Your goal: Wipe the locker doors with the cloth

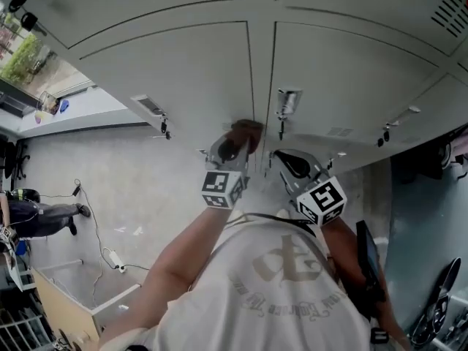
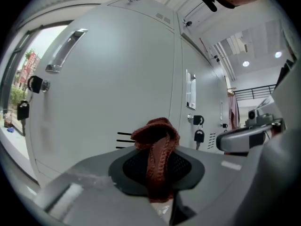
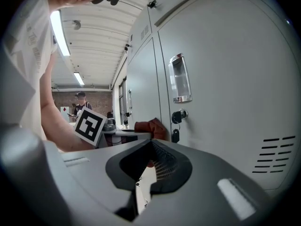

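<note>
The left gripper (image 2: 159,171) has its jaws pinched on a reddish-brown knitted cloth (image 2: 156,134). A strip of the cloth runs down between the jaws, and the rest bunches in a lump just beyond their tips. Straight ahead of that lump stands a pale grey locker door (image 2: 108,79). From the head view, the cloth (image 1: 247,131) seems to press against the door near the seam between two doors, though the contact itself is hard to make out. Up and to the left of these jaws is a metal handle (image 2: 66,51), with keys (image 2: 22,109) hanging below it. To the jaws' right, small padlocks (image 2: 198,135) hang on the farther doors. The right gripper (image 3: 150,147) has its jaws pressed together at the tips with nothing between them, and only a thin pale slit shows lower down. Just past these jaws and slightly left is the same cloth (image 3: 149,126), with the left gripper's marker cube (image 3: 89,125) farther left. Above and to the right are a recessed handle (image 3: 180,78) and a lock with a hanging key (image 3: 176,124).
</note>
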A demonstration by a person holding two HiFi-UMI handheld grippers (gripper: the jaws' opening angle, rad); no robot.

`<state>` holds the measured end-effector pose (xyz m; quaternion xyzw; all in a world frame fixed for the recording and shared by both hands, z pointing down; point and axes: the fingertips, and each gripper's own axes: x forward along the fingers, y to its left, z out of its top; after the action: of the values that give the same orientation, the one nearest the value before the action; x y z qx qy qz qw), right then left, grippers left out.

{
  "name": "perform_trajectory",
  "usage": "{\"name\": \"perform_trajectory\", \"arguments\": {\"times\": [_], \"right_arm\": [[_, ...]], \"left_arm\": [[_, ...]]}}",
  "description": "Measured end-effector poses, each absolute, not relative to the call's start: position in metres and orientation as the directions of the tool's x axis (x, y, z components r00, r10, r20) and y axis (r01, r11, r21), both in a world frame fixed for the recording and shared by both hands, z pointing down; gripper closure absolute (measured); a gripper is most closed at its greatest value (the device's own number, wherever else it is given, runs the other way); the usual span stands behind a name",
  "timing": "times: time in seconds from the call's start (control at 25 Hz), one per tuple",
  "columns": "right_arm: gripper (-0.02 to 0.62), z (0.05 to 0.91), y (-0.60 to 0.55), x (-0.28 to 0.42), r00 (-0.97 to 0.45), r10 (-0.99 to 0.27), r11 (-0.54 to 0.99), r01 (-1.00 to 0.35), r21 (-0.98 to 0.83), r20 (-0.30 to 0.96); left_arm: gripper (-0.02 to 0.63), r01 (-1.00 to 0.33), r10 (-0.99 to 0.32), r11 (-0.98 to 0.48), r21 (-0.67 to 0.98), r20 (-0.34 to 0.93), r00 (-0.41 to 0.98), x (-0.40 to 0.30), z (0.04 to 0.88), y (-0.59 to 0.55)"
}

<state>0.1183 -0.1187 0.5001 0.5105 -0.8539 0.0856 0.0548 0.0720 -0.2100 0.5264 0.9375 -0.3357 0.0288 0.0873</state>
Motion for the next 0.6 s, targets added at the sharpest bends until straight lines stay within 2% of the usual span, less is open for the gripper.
{"name": "perform_trajectory", "arguments": {"times": [0.6], "right_arm": [[0.588,0.505,-0.13,0.089,-0.514,-0.839,0.503,-0.858,-0.105,0.178]], "left_arm": [[0.522,-0.775,-0.778,-0.599,0.201,0.081,0.623,-0.044,0.523,-0.263]]}}
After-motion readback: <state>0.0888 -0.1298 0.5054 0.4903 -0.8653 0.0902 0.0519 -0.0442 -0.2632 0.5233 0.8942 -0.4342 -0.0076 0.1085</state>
